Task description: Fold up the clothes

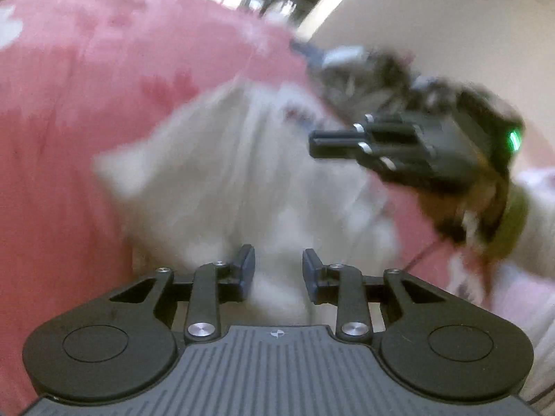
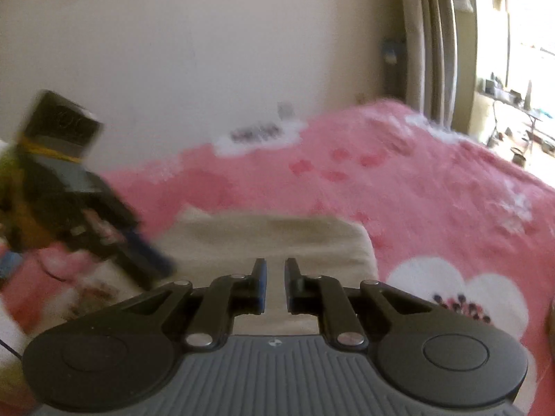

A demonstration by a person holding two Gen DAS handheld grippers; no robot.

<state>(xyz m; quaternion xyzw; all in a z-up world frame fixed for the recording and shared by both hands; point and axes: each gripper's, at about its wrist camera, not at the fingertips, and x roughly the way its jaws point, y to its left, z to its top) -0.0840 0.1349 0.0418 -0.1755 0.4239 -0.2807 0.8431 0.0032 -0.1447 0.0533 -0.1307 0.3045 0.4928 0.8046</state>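
On pink bedspread (image 2: 433, 187) | beige garment (image 2: 277, 239) under both claws | left claw (image 1: 278, 270), right claw (image 2: 275, 284) parted, empty

Left gripper (image 1: 278, 270): fingers parted, wide gap between pads, nothing held; tips hover over pale garment (image 1: 222, 173). Right gripper (image 2: 275, 284): fingers apart by narrow gap, nothing between them, tips above the garment's near edge. In left wrist view, right gripper enters from right of garment, fingers level and pointing left. In right wrist view, left gripper, blurred, angles down at garment's left side.
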